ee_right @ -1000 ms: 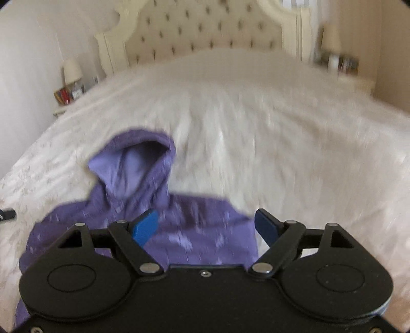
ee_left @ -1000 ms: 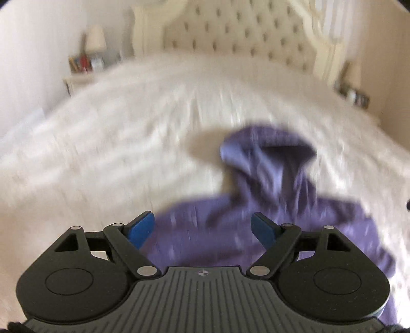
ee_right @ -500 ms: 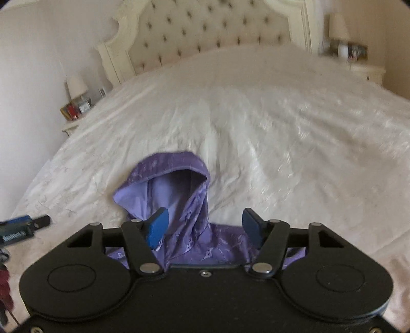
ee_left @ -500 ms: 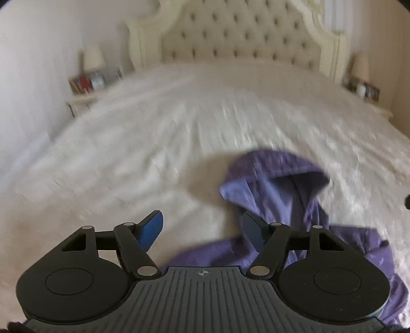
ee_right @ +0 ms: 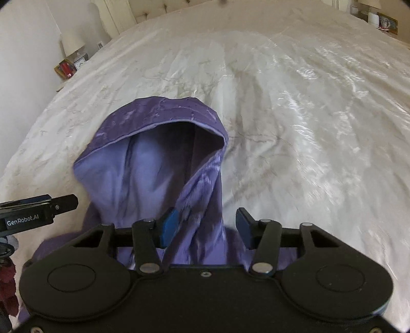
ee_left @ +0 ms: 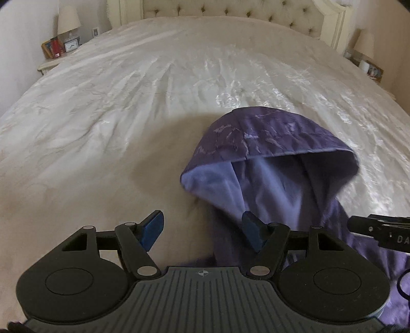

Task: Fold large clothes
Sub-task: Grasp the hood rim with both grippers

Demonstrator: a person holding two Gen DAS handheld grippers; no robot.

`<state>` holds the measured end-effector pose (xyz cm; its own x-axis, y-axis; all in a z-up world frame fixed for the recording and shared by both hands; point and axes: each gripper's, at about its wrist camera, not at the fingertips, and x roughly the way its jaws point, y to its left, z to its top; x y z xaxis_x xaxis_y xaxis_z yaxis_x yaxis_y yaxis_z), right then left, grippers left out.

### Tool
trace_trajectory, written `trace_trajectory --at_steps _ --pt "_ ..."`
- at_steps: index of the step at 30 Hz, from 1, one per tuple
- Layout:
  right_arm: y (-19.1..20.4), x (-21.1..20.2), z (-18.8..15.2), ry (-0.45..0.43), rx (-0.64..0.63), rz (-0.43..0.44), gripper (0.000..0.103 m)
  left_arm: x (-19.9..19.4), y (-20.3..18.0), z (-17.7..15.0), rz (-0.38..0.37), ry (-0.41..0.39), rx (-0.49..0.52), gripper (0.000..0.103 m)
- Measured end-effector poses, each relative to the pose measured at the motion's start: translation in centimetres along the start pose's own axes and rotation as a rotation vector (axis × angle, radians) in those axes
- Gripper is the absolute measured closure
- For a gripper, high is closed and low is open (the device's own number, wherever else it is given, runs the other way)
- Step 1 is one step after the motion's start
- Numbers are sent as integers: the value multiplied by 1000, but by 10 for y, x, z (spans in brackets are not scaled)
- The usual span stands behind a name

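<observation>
My left gripper (ee_left: pixel 202 231) gapes empty and my right gripper (ee_right: pixel 205 228) is closing, ungripped, beside the hoodie's (ee_right: pixel 143 164) unfolded hood; folding remains.

Soft daylight, glare on bedspread (ee_left: pixel 230 84), blurred edges.

Cream bed (ee_left: pixel 128 107) w/ tufted headboard (ee_left: pixel 230 10), lamp (ee_left: pixel 68 19) on nightstand (ee_left: pixel 48 68).

The hoodie (ee_left: pixel 269 158) lies on the bed (ee_left: pixel 128 102), hood toward the headboard (ee_left: pixel 230 10), nightstands at both sides.
</observation>
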<state>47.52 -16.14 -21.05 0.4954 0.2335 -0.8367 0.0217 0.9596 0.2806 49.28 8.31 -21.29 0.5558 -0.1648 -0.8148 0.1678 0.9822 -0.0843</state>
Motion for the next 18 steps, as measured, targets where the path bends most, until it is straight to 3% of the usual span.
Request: trace_trajectory --at_steps 7,8,11,12,13,16,18 --pt "-1 36 19 -20 31 13 45 30 4 9 0 4 -49 39" --pt "-2 39 20 -20 34 20 46 34 4 10 -8 5 -55 43" --pt "-2 49 22 -7 33 40 64 42 10 11 -77 1 -76 75" --pt "-3 51 22 -4 29 44 73 44 13 12 -94 -8 -94 92" --pt "-2 50 22 -4 13 45 87 42 15 12 -92 -28 -111 100" --pt "0 35 23 -36 -25 37 90 18 15 14 -98 -126 -95 100" --pt "-5 16 22 -78 -19 55 91 -7 9 11 -91 -214 -20 101"
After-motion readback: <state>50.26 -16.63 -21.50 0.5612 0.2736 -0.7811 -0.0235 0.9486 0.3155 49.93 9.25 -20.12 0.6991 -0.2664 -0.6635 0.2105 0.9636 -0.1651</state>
